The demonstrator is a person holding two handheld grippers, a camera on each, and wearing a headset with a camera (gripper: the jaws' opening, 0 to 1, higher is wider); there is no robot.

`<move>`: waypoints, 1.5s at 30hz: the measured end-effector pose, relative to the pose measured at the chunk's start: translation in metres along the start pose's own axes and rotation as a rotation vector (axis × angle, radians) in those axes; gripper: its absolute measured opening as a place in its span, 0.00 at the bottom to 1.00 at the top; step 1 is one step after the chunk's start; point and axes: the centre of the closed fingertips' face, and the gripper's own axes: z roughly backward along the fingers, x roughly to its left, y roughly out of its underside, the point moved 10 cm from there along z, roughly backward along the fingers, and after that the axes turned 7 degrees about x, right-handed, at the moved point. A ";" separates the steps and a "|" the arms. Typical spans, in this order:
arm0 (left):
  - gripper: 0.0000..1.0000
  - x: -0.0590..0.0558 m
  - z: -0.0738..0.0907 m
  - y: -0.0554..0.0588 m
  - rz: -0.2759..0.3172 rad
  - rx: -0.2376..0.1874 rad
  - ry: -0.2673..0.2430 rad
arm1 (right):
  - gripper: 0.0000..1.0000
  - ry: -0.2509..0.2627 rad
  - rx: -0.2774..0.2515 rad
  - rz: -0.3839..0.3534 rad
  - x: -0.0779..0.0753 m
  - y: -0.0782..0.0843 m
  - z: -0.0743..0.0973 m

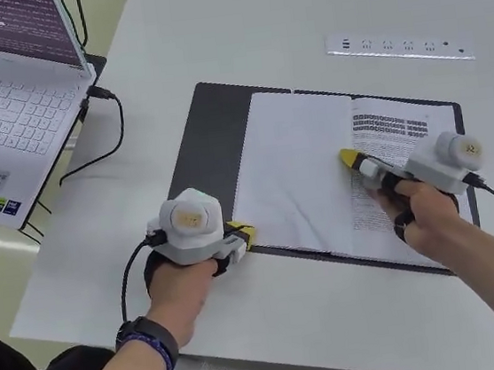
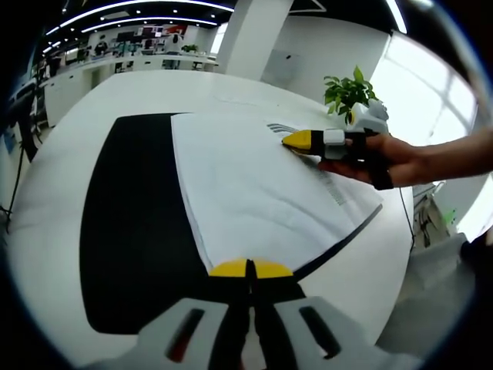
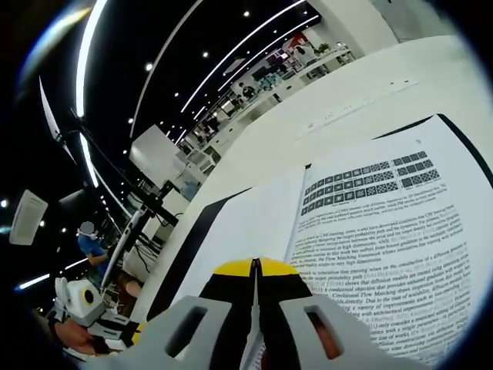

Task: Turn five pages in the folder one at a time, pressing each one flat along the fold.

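Observation:
An open black folder (image 1: pixel 210 136) lies on the white table. A blank turned page (image 1: pixel 294 166) covers its left half and a printed page (image 1: pixel 399 145) lies on the right. My right gripper (image 1: pixel 348 158) is shut, its yellow tips resting on the paper at the fold (image 3: pixel 293 231). My left gripper (image 1: pixel 246 235) is shut too, its tips at the folder's near left edge beside the blank page (image 2: pixel 239 193). The left gripper view shows the right gripper (image 2: pixel 296 141) on the fold. The left gripper (image 3: pixel 135 333) appears far off in the right gripper view.
A white laptop (image 1: pixel 5 96) sits at the table's far left, with black cables (image 1: pixel 103 139) running beside the folder. A white power strip (image 1: pixel 399 47) lies beyond the folder. A potted plant (image 2: pixel 347 89) stands in the background.

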 end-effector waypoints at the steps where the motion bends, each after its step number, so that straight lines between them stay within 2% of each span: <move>1: 0.00 0.000 0.000 0.000 0.001 0.001 0.001 | 0.00 0.003 -0.004 0.001 -0.001 -0.002 -0.002; 3: 0.00 0.000 0.000 0.000 -0.001 0.003 0.001 | 0.00 0.007 -0.008 0.003 -0.002 -0.006 -0.005; 11: 0.00 -0.001 0.000 -0.001 0.005 0.004 0.000 | 0.00 0.016 -0.029 0.009 0.010 -0.017 -0.015; 17: 0.00 0.000 0.000 -0.001 0.006 0.004 -0.001 | 0.00 0.034 -0.048 -0.014 0.008 -0.029 -0.025; 21: 0.00 -0.001 0.000 -0.001 0.005 0.004 -0.002 | 0.00 0.046 -0.066 -0.047 0.000 -0.040 -0.037; 26: 0.00 0.000 0.000 -0.001 0.012 0.004 0.001 | 0.00 0.049 -0.083 -0.061 0.006 -0.044 -0.037; 33: 0.00 0.000 0.000 -0.001 0.014 0.002 0.004 | 0.00 0.066 -0.118 -0.097 0.007 -0.050 -0.042; 37: 0.00 0.000 0.001 -0.001 0.014 0.003 0.003 | 0.00 0.074 -0.126 -0.105 0.005 -0.055 -0.045; 40: 0.00 0.000 0.001 -0.001 0.016 -0.001 0.002 | 0.00 0.083 -0.133 -0.123 -0.002 -0.061 -0.051; 45: 0.00 0.001 0.000 -0.001 0.015 0.001 0.006 | 0.00 0.085 -0.136 -0.141 -0.003 -0.063 -0.051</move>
